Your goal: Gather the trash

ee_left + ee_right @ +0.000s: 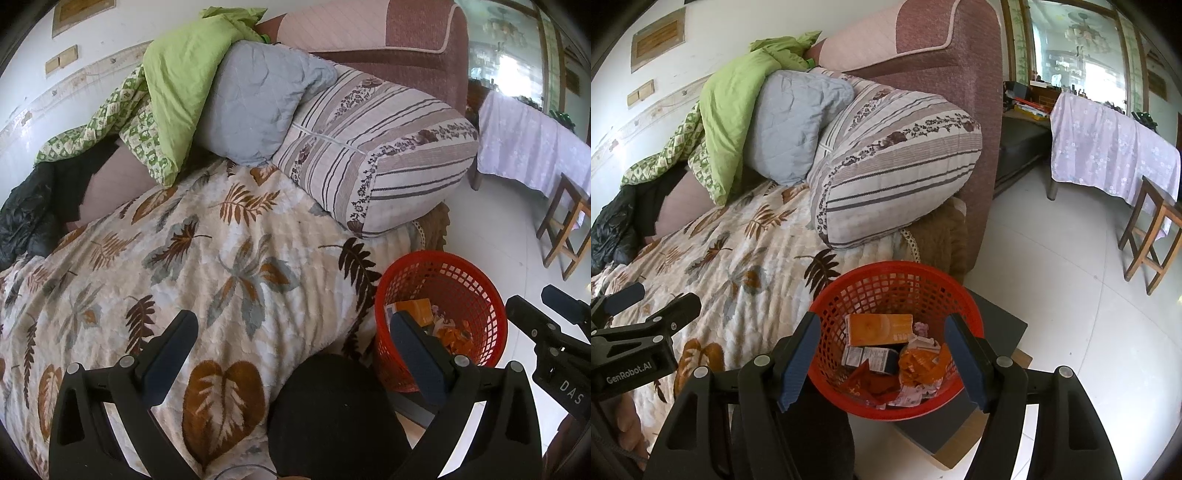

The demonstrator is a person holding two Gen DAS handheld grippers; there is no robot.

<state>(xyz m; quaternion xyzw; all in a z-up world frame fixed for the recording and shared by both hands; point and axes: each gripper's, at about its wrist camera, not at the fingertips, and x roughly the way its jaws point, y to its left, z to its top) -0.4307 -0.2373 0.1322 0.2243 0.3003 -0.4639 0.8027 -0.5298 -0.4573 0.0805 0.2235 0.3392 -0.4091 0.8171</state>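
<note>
The red basket is set on the floor just beside the bed, so trash is dropped straight in; an orange box and wrappers are seen inside. The right tool is held open and empty above it, the left tool likewise open over the blanket.

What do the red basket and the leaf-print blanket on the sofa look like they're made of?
Red basket: apparently moulded plastic, slightly glossy, with an open lattice wall. Leaf-print blanket: seemingly plush fleece, matte, its fuzzy pile rippling in soft ridges.
</note>
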